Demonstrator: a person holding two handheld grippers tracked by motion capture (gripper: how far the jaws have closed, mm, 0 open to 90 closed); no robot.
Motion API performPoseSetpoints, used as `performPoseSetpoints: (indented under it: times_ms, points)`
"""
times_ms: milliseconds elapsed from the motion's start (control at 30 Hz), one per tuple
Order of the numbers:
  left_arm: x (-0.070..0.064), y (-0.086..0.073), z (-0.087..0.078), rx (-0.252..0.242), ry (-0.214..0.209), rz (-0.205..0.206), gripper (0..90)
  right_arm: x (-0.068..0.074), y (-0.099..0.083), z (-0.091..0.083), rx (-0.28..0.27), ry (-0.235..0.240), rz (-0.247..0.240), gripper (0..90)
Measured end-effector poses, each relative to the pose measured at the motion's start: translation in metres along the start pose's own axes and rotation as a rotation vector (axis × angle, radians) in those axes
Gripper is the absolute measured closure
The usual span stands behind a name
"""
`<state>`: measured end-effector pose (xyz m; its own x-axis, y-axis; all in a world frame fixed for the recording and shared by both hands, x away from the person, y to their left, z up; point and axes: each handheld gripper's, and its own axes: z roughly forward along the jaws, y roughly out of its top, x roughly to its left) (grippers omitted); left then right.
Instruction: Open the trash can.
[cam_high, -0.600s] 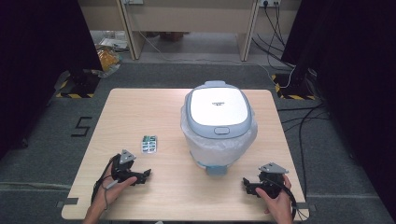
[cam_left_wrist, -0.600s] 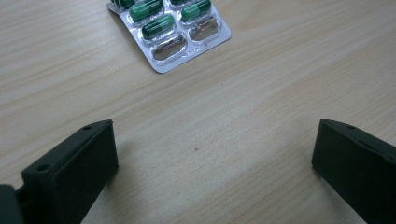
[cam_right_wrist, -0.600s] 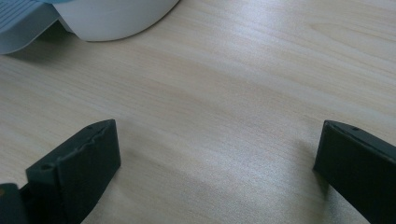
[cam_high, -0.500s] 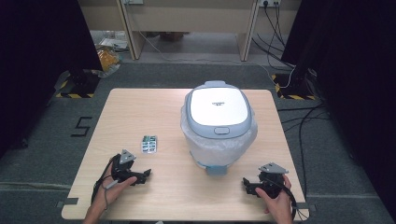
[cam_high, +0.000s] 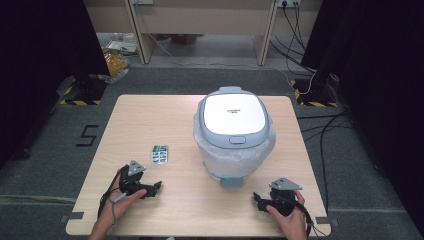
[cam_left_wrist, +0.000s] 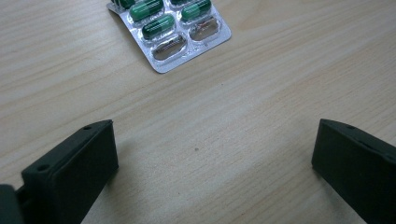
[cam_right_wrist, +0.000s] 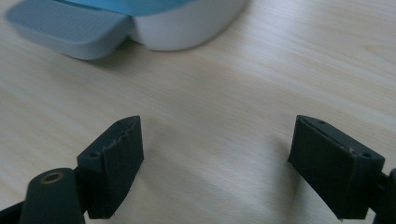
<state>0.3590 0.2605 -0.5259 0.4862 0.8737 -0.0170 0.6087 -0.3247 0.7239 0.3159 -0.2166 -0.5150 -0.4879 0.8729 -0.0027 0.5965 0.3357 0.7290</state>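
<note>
The work looks barely begun: the blister pack (cam_high: 160, 154) of green capsules lies flat on the wooden table (cam_high: 150, 115), untouched, just ahead of the left gripper (cam_high: 156, 187) and well apart from the right gripper (cam_high: 257, 198). In the left gripper view the blister pack (cam_left_wrist: 170, 28) sits at the top edge, its near corner pointing back towards the camera, with two pockets nearest that corner already emptied (the foil there looks clear and flattened) and the rest holding capsules. The left gripper (cam_left_wrist: 212, 154) has its jaws spread wide with bare table between them, gripping nothing. The right gripper (cam_right_wrist: 217, 163) is likewise spread wide over bare wood, and ahead of it stands the foot of the white lidded bin (cam_right_wrist: 140, 23), whose lid is down and whose clear liner bag (cam_high: 235, 155) bulges around the rim in the high view. My judgement is that everything remains to be done: closing in on the pack, picking it up, and presumably opening the bin (cam_high: 234, 132) to drop it in. Against the earlier high-view frames nothing on the table has shifted; both hands rest in the same places near the front edge, and the pack and bin stand as they did.
</note>
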Motion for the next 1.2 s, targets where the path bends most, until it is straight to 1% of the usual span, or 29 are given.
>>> performPoseSetpoints:
  times_ms: [33,67,100,167,200,267,300,333,367,400,467,567,600,633,700,733,767,800,833,933,1000,1033,1200]
  points:
    - [0.000,0.000,0.000,0.000,0.000,0.000,0.0,0.000,0.000,0.000,0.000,0.000,0.000,17.8]
    - [0.000,0.000,0.000,0.000,0.000,0.000,0.0,0.003,0.001,-0.001,-0.004,0.003,-0.013,17.8]
    - [0.000,0.000,0.000,0.000,0.000,0.000,0.0,0.009,0.005,-0.005,-0.023,0.016,-0.030,17.5]
    - [0.000,0.000,0.000,0.000,0.000,0.000,0.0,0.011,0.007,-0.006,-0.031,0.023,-0.034,17.4]
    - [0.000,0.000,0.000,0.000,0.000,0.000,0.0,0.017,0.012,-0.010,-0.053,0.040,-0.052,17.0]
    - [0.000,0.000,0.000,0.000,0.000,-0.001,0.0,0.020,0.013,-0.011,-0.059,0.045,-0.058,16.7]
    - [0.000,0.000,0.000,0.000,0.000,0.000,0.0,0.026,0.016,-0.012,-0.071,0.064,-0.070,16.3]
    - [0.000,0.000,0.000,0.000,0.000,0.000,0.0,0.030,0.017,-0.012,-0.074,0.073,-0.082,16.3]
    - [0.000,0.000,0.000,0.000,0.000,0.000,0.0,0.030,0.017,-0.012,-0.074,0.073,-0.082,16.3]
    - [0.000,0.000,0.000,0.000,0.000,0.000,0.0,0.037,0.019,-0.010,-0.079,0.092,-0.103,16.5]
    - [0.000,0.000,0.000,-0.001,0.000,-0.001,0.0,0.040,0.019,-0.010,-0.079,0.096,-0.105,16.7]
    - [0.000,0.000,0.000,0.000,0.000,0.000,0.0,0.049,0.022,-0.008,-0.089,0.116,-0.128,18.0]
    - [0.000,0.000,0.000,0.000,0.000,0.000,0.0,0.055,0.024,-0.006,-0.099,0.128,-0.148,18.6]
    - [0.000,0.000,0.000,-0.001,0.000,-0.001,0.0,0.056,0.024,-0.006,-0.099,0.130,-0.156,18.6]
    - [0.000,0.000,0.000,0.000,0.000,0.000,0.0,0.059,0.025,-0.005,-0.102,0.133,-0.157,18.6]
    - [0.000,0.000,0.000,0.000,0.000,0.000,0.0,0.062,0.026,-0.003,-0.108,0.140,-0.158,19.1]
    - [0.000,0.000,0.000,0.000,0.000,0.000,0.0,0.062,0.026,-0.003,-0.108,0.140,-0.158,19.1]
    - [0.000,0.000,0.000,0.000,0.000,0.000,0.0,0.063,0.026,-0.002,-0.111,0.141,-0.167,19.3]
    - [0.000,0.000,0.000,0.000,0.000,0.000,0.0,0.066,0.027,-0.002,-0.115,0.145,-0.164,19.4]
    - [0.000,0.000,0.000,0.000,0.000,0.000,0.0,0.073,0.031,0.003,-0.137,0.153,-0.178,19.8]
    - [0.000,0.000,0.000,0.000,0.000,0.000,0.0,0.077,0.033,0.006,-0.140,0.164,-0.181,20.3]
    - [0.000,0.000,0.000,0.000,0.000,0.000,0.0,0.077,0.033,0.006,-0.140,0.164,-0.181,20.3]
    - [0.000,0.000,0.000,0.000,0.000,0.000,0.0,0.086,0.036,0.017,-0.149,0.170,-0.202,20.8]
